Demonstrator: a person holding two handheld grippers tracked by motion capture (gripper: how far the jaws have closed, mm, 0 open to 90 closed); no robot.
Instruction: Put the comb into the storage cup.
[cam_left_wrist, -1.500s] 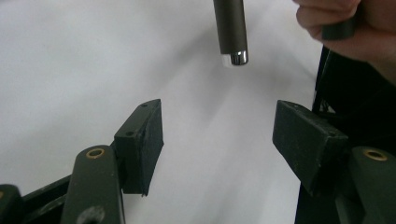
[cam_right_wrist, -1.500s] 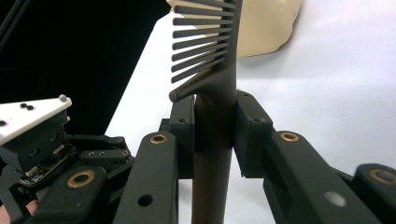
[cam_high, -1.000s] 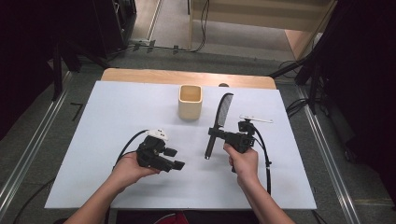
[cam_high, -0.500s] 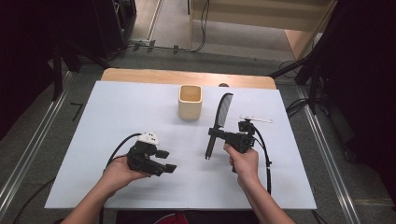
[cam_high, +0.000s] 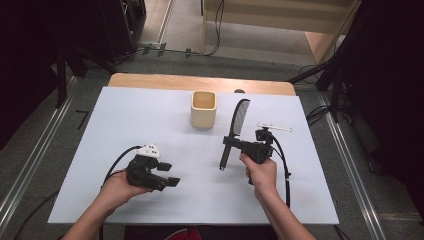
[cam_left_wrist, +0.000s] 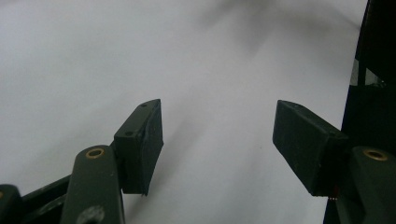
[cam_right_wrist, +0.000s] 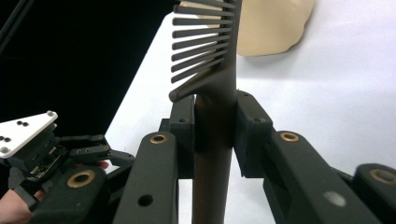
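Two hands come up from the bottom edge of the high view, each carrying a black gripper over the white surface (cam_high: 150, 115). Nearest, at lower left of the frame, the left hand (cam_high: 117, 186) holds the left gripper (cam_high: 170, 174) low over the sheet, pointing toward the frame's right, a grey three-cornered plate on its top and a cable looping off to its left. Its jaws stand apart with nothing between them; in the left gripper view the two pads (cam_left_wrist: 148, 140) have only bare white sheet in the gap, and the dark edge of the surface runs down the right side of that picture.

Just right of centre, the right hand (cam_high: 260, 172) grips the right gripper (cam_high: 229, 145), which points toward the frame's left. Its jaws are clamped on the handle of a black comb (cam_high: 237, 125). The comb runs from lower left to upper right in the high view, handle end nearer the person, toothed end farther off. In the right gripper view the handle (cam_right_wrist: 215, 140) stands squeezed between both pads, the teeth fanning to the upper left above them.

Farther back, a beige cup (cam_high: 204, 107) stands upright at the middle of the surface, just left of the comb's toothed end and apart from it. To the right of the comb, a small white clip-like piece (cam_high: 275, 127) lies flat; I cannot tell what it is.
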